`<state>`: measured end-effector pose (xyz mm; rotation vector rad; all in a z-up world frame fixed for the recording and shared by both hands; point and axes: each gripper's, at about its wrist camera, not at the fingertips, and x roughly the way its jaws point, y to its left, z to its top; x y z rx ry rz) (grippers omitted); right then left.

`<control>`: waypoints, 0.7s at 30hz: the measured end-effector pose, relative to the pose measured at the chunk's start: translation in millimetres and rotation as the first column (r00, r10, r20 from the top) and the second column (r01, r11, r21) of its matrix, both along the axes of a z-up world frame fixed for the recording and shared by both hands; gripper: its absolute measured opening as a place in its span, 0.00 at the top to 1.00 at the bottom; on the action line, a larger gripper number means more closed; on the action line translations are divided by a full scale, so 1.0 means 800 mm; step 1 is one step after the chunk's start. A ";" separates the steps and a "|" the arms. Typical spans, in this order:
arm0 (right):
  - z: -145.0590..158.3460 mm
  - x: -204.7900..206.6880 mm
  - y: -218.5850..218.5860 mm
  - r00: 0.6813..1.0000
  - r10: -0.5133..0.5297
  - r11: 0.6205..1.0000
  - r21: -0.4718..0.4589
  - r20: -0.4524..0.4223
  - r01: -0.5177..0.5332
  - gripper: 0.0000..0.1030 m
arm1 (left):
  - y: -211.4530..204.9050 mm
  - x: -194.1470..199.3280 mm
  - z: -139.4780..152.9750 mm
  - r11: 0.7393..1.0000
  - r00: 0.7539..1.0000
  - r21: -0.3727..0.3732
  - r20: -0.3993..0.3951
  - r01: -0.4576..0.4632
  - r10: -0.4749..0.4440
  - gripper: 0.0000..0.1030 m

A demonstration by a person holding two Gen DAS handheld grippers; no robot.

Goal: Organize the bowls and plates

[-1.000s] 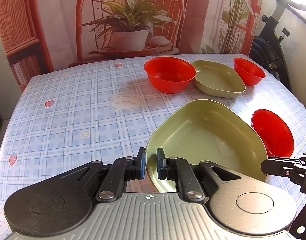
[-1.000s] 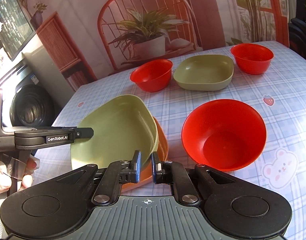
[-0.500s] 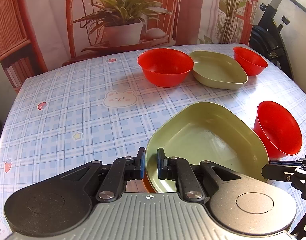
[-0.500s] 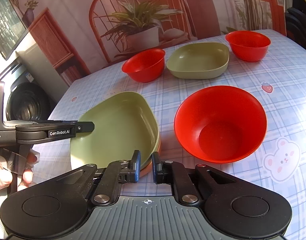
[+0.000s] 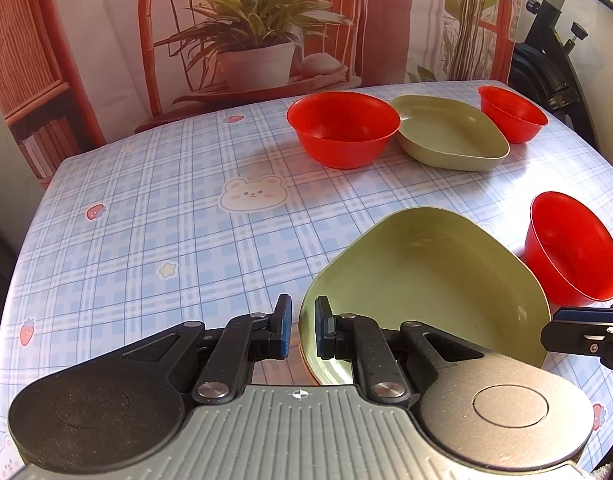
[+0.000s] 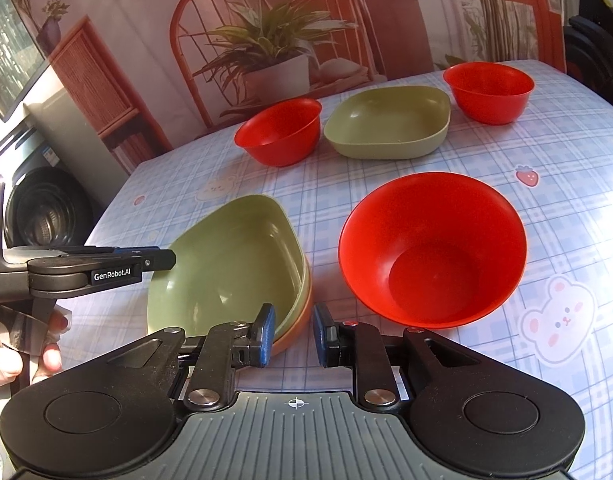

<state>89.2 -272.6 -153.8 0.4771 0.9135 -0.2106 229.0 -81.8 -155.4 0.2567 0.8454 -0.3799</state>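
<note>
1. The green plate (image 5: 426,280) is sitting nested on an orange plate (image 6: 296,330) at the near edge of the table (image 5: 166,200); only a sliver of orange is showing under its rim.
2. The left gripper (image 5: 302,330) is straddling the stack's near rim, which is lying in the narrow gap between its fingers; I cannot tell whether the pads are touching it (they are looking slightly parted).
3. The right gripper (image 6: 292,336) is holding nothing, its fingers standing partly open with the stack's corner just at 11 o'clock of the gap.
4. The near red bowl (image 6: 432,248) is lying at 1 o'clock of the right gripper, just beside the stack; that hand is judged nearer to it.
5. Farther off at 12 o'clock, a red bowl (image 6: 278,132), a second green plate (image 6: 386,122) and another red bowl (image 6: 488,90) are standing in a row, with nothing blocking the way.
</note>
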 end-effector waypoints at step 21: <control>-0.008 -0.005 -0.007 0.999 -0.018 0.998 0.055 0.029 0.017 0.95 | 0.009 -0.001 -0.002 0.998 0.999 -0.041 -0.005 -0.055 0.055 0.85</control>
